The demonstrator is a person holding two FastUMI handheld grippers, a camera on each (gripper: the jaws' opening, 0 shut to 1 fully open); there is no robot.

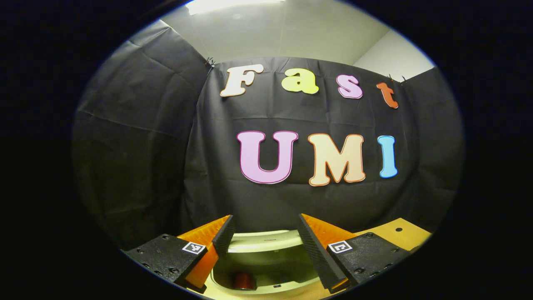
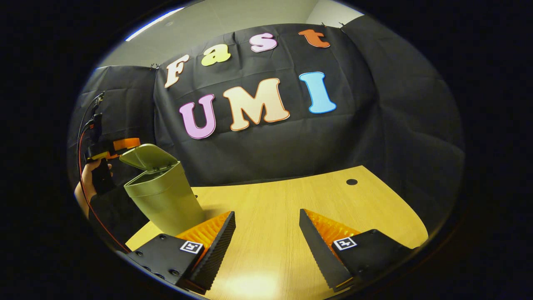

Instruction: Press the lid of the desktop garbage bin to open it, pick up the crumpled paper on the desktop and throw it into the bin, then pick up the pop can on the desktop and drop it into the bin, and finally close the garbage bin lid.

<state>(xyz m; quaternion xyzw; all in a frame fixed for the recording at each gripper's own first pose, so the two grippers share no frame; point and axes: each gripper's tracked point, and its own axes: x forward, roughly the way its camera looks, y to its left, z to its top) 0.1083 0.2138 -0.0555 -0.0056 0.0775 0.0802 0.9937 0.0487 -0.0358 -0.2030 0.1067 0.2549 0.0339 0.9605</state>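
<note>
1. Fingers on both tools are spread with nothing between them: the left gripper (image 1: 266, 246) hangs open right over the bin's mouth, and the right gripper (image 2: 266, 246) is open above bare desktop (image 2: 333, 200).
2. Down between my left fingers I look straight into the garbage bin (image 1: 266, 260). A dark red cylinder lies on its floor, which I take to be the pop can (image 1: 244, 281). I judge the left tool sits there because that is where a drop is made, open jaws and all.
3. I cannot make out the crumpled paper inside the bin; the interior is dim, so I will not claim it is there.
4. From the right gripper view the bin stands at the desk's left, its lid (image 2: 148, 157) tilted up on its hinge. A hand (image 2: 89, 177) holds the left tool just behind and above the lid.
5. My right tool is held well apart from the bin, I think to keep clear of the left one's work.
6. By my reading, closing the lid is what remains; the left tool is nearest for pushing it down.
</note>
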